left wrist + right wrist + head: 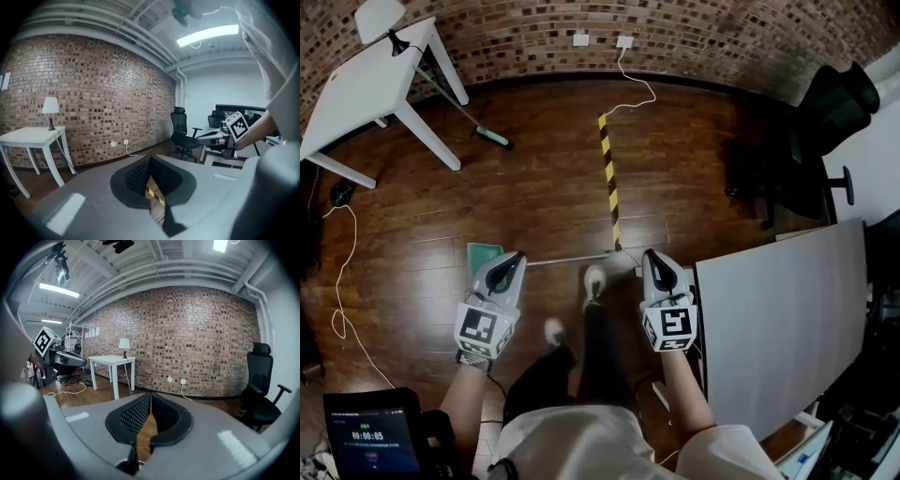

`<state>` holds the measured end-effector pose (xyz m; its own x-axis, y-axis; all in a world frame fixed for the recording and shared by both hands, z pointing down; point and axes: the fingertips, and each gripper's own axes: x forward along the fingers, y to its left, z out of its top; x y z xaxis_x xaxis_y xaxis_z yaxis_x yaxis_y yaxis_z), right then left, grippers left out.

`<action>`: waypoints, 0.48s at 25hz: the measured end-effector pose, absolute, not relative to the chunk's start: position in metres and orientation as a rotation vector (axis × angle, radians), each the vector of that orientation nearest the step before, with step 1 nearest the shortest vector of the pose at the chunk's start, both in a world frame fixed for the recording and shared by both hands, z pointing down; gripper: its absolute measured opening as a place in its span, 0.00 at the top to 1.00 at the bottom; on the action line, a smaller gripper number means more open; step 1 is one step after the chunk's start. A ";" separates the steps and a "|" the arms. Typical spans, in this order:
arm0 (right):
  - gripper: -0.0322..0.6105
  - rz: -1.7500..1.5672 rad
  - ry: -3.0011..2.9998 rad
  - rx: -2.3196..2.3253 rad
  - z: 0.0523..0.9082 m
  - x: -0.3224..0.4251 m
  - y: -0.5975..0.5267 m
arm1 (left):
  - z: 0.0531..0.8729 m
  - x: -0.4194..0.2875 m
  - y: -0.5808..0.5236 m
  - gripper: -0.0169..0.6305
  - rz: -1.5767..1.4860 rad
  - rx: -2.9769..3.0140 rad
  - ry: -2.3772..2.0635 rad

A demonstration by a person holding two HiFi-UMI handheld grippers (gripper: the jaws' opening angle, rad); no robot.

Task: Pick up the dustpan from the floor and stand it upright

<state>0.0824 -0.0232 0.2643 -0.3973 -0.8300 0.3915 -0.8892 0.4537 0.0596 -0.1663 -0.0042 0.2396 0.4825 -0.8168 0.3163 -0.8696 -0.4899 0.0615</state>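
One green plastic dustpan (pixel 482 253) lies on the wooden floor (pixel 544 187) — two grippers counted, left hand-held gripper (pixel 517 256) and right hand-held gripper (pixel 654 254), both closed, empty.

Dustpan (pixel 483 254) lies flat on the floor (pixel 534 187), pan end just ahead of left gripper (pixel 514 259), handle running right to the near end of the floor tape (pixel 610 178). Tape runs from there toward the back wall. Wall sockets (pixel 602 40) sit behind its far end, cable (pixel 639 89) drops to the floor. Right gripper (pixel 654 255) just right of the tape's near end, desk panel (pixel 778 328) on its right. Feet (pixel 593 281) between the grippers. Table (pixel 356 89) far left, lamp (pixel 380 17) on it, broom (pixel 469 117) propped against it. Office chair (pixel 830 112) far right. Tablet (pixel 373 436) near left corner.
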 end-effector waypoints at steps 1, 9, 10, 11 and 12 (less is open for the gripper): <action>0.91 0.248 -2.324 1.460 0.290 0.086 -0.031 | 0.261 -0.163 -0.017 0.97 0.381 2.512 -1.435; 0.89 0.409 -2.220 1.451 0.467 0.114 -0.079 | 0.417 -0.116 -0.096 0.97 0.454 2.438 -1.340; 0.89 0.427 -2.209 1.452 0.486 0.118 -0.082 | 0.437 -0.109 -0.102 0.97 0.461 2.427 -1.322; 0.89 0.440 -2.200 1.451 0.505 0.121 -0.086 | 0.457 -0.103 -0.109 0.97 0.464 2.416 -1.309; 0.88 0.450 -2.194 1.448 0.524 0.124 -0.091 | 0.476 -0.097 -0.116 0.97 0.467 2.406 -1.300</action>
